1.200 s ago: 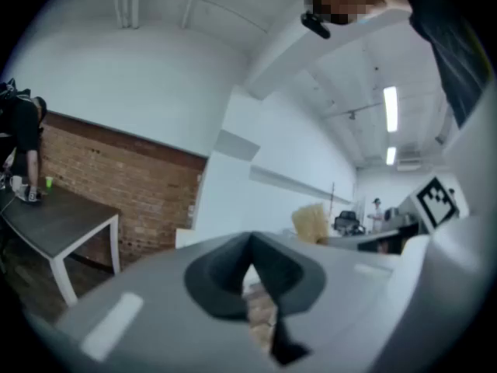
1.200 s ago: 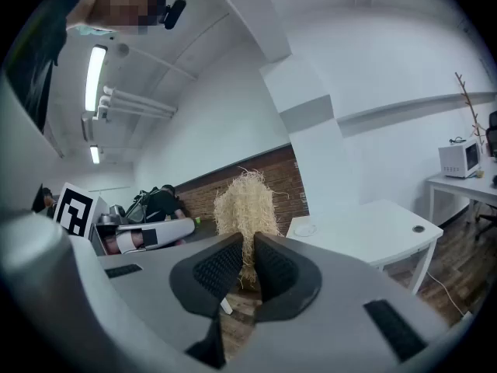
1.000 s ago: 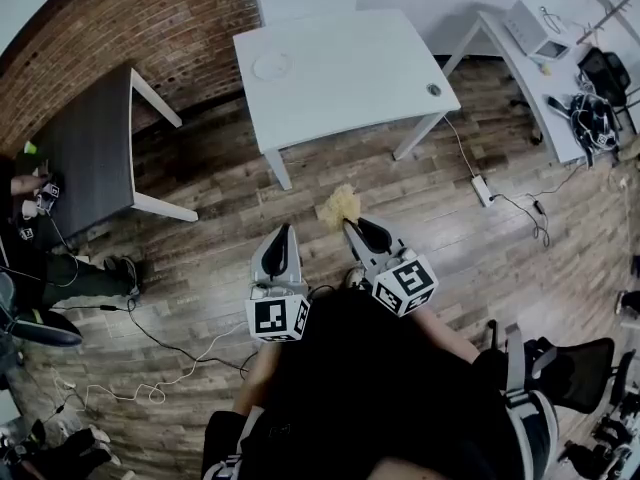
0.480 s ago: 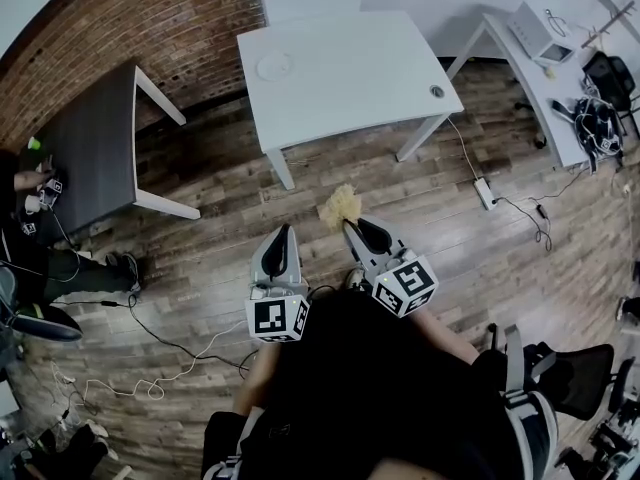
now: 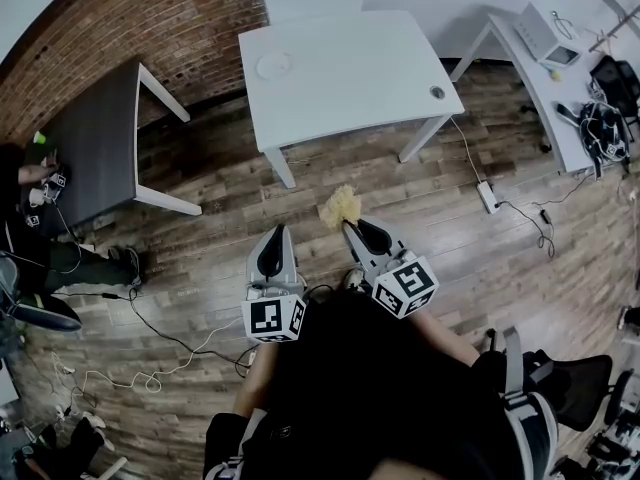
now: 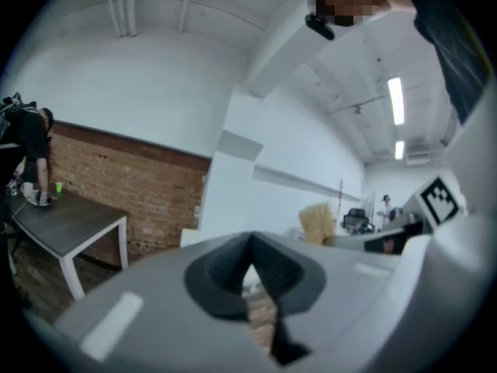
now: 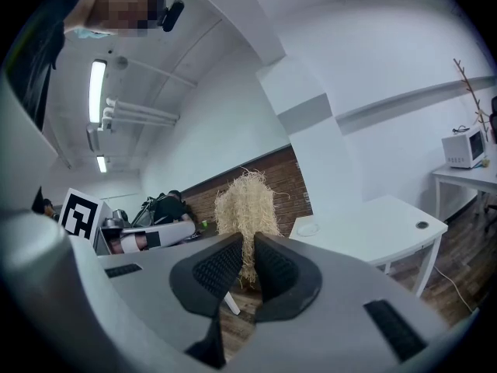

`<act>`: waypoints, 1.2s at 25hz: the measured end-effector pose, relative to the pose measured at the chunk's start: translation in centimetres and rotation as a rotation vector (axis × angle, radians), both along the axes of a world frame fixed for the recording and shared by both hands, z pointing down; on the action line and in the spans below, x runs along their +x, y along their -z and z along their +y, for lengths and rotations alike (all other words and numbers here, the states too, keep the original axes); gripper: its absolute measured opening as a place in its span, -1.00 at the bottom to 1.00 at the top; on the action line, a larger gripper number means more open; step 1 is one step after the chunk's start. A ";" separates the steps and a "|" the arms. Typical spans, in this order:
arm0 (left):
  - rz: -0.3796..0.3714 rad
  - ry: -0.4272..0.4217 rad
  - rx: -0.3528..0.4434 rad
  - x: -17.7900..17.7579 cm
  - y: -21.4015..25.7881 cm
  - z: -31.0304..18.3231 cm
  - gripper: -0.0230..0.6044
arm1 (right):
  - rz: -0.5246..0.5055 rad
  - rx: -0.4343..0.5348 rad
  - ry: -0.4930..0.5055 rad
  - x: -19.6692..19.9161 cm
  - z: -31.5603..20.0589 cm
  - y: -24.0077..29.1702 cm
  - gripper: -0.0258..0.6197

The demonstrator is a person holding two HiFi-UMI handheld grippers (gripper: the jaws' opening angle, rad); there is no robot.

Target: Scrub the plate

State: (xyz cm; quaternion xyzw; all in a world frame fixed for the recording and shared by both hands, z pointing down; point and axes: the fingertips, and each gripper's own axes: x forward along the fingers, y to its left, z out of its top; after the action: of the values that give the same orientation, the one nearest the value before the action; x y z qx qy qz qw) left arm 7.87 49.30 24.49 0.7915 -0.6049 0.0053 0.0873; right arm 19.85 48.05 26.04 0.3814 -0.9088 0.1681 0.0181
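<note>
A small white plate [image 5: 273, 65] lies near the far left corner of a white table [image 5: 350, 88], well ahead of me. It also shows in the right gripper view as the plate [image 7: 308, 228] on the table's near end. My right gripper [image 5: 348, 226] is held at waist height over the wood floor, shut on a tuft of yellow straw-like scrubber [image 5: 341, 206]. The scrubber [image 7: 246, 208] sticks out past the right gripper [image 7: 248, 247]. Beside it, my left gripper [image 5: 276, 232] is shut with nothing in it; its pads meet in the left gripper [image 6: 250, 245] view.
A dark table [image 5: 90, 148] stands at the left with a person [image 5: 30, 183] bent over it. Cables [image 5: 150, 338] trail over the floor at lower left. A power strip [image 5: 487, 196] lies right of the white table, and a cluttered desk [image 5: 560, 78] fills the right edge.
The left gripper has shifted slightly left. The right gripper and scrubber have held still, and the view has drifted a little.
</note>
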 end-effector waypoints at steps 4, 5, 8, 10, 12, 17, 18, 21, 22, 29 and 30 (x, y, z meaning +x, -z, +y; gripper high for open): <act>-0.004 0.032 -0.007 1.1 -0.1 0.3 -0.92 | -0.003 -0.007 0.019 1.4 -0.2 -0.1 -0.79; -0.005 0.040 -0.010 1.4 -0.1 0.4 -0.92 | -0.005 -0.008 0.023 1.8 -0.3 0.0 -0.79; -0.019 0.061 -0.012 2.0 -0.2 0.6 -0.92 | -0.014 -0.003 0.035 2.8 -0.6 0.2 -0.79; -0.023 0.073 -0.010 2.2 -0.1 0.6 -0.92 | -0.012 0.001 0.044 3.1 -0.8 0.1 -0.79; -0.027 0.076 -0.008 2.2 -0.1 0.3 -0.91 | -0.010 0.002 0.047 3.1 -1.3 -0.1 -0.79; -0.038 0.057 -0.013 1.6 -0.6 -1.0 -0.92 | -0.012 -0.005 0.037 2.0 -2.4 -0.5 -0.79; -0.034 0.052 -0.015 1.4 -0.8 -1.5 -0.92 | -0.010 -0.005 0.033 1.6 -2.8 -0.7 -0.79; -0.020 0.034 -0.015 0.7 -1.1 -2.8 -0.92 | -0.005 -0.006 0.020 0.5 -3.9 -1.0 -0.79; -0.015 0.028 -0.015 0.3 -1.2 -3.3 -0.92 | -0.004 -0.007 0.015 0.0 -4.2 -1.0 -0.79; -0.010 -0.006 -0.013 -3.3 -1.5 -8.1 -0.92 | 0.005 -0.016 -0.014 -3.9 -8.4 -1.0 -0.79; -0.013 -0.011 -0.011 -3.7 -1.5 -8.7 -0.92 | 0.008 -0.019 -0.018 -4.3 -9.1 -1.2 -0.79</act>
State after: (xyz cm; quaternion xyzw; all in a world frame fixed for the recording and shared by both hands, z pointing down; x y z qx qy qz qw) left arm 4.16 40.58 25.97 0.7944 -0.6009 0.0140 0.0877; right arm 15.51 39.00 27.21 0.3898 -0.9037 0.1754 0.0238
